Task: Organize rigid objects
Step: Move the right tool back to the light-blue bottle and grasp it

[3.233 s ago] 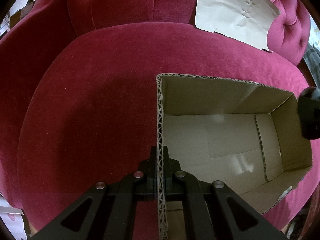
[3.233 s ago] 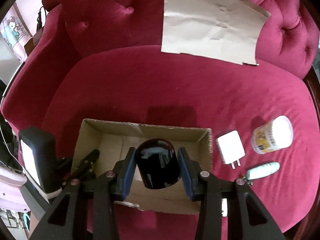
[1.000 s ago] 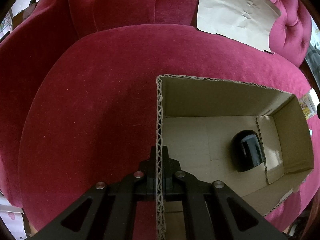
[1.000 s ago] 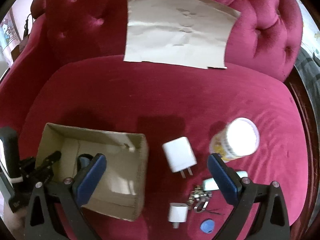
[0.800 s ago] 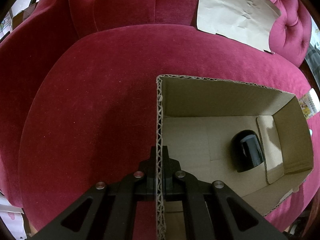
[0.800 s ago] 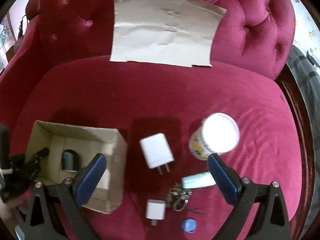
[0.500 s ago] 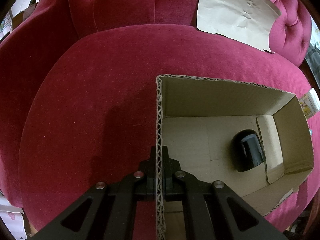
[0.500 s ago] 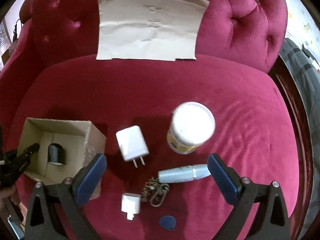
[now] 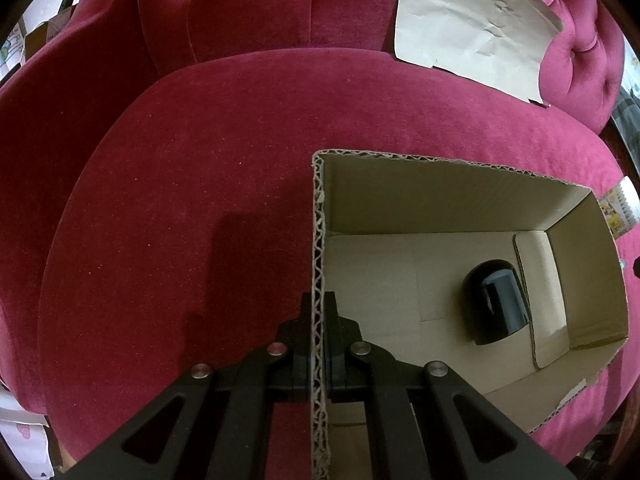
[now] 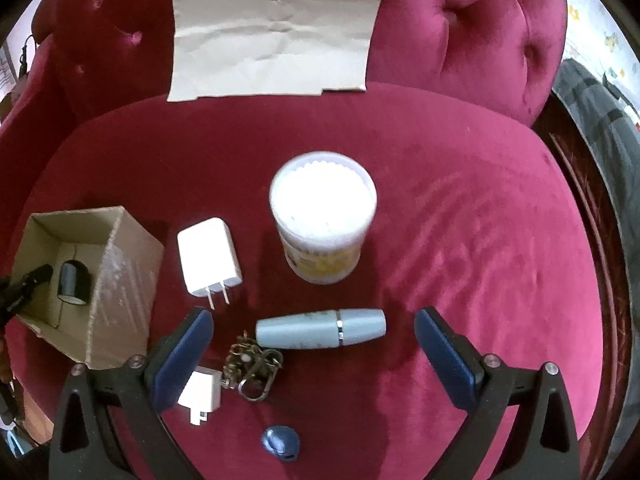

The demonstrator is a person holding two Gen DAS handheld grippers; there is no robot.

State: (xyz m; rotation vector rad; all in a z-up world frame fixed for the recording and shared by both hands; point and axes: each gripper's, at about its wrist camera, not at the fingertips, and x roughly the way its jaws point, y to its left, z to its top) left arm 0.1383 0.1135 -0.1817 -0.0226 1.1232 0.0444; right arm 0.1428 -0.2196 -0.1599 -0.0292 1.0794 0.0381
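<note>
My left gripper (image 9: 319,320) is shut on the left wall of an open cardboard box (image 9: 440,196) on the red seat. A black cup (image 9: 494,308) lies on its side inside; box (image 10: 120,280) and cup (image 10: 74,280) also show at the left of the right wrist view. My right gripper (image 10: 312,344) is open and empty, above a pale blue tube (image 10: 320,329) lying between its fingers. Beyond it stand a white-lidded tub (image 10: 323,216) and a large white charger (image 10: 209,256). A bunch of keys (image 10: 252,364), a small white plug (image 10: 200,396) and a blue cap (image 10: 281,442) lie nearer.
A flat sheet of cardboard (image 10: 272,28) leans on the tufted red backrest (image 10: 460,40). The red velvet seat (image 10: 480,240) curves down at its right edge, with a dark floor and grey cloth (image 10: 600,128) beyond.
The right gripper has let go of the black cup in the box, opened, and moved right over the loose items. The left gripper keeps its hold on the box wall.
</note>
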